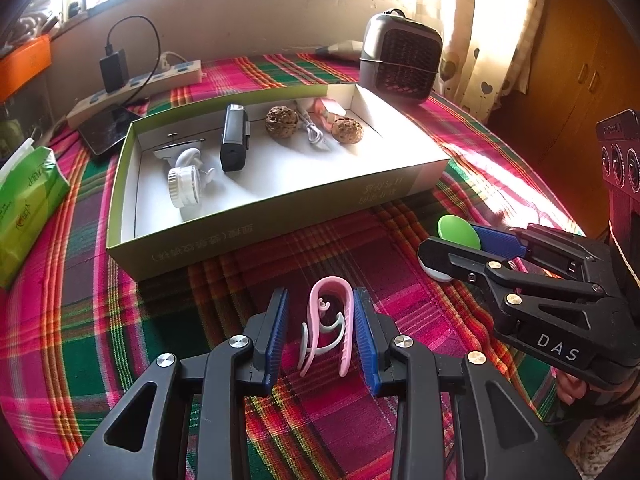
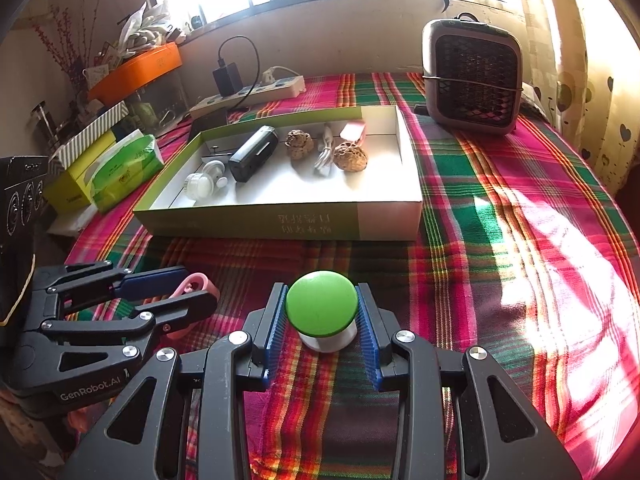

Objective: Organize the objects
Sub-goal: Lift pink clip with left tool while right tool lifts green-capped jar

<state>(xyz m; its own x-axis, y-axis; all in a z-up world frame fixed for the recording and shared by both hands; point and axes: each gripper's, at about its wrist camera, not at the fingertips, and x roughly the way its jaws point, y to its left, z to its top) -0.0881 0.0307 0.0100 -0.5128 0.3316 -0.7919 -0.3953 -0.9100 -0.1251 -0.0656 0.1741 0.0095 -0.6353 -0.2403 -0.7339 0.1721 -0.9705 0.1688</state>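
Note:
A pink plastic clip lies on the plaid cloth between the pads of my left gripper; the right pad touches it, the left pad stands a little apart. The clip also shows in the right wrist view. My right gripper has its pads against a green-topped white jar, also seen in the left wrist view. An open green and white box lies behind, holding a black device, two walnuts, a white cable and white round parts.
A grey heater stands at the back right. A power strip with a black charger and a dark tablet lie at the back left. A green tissue pack sits left. A black speaker is at the right edge.

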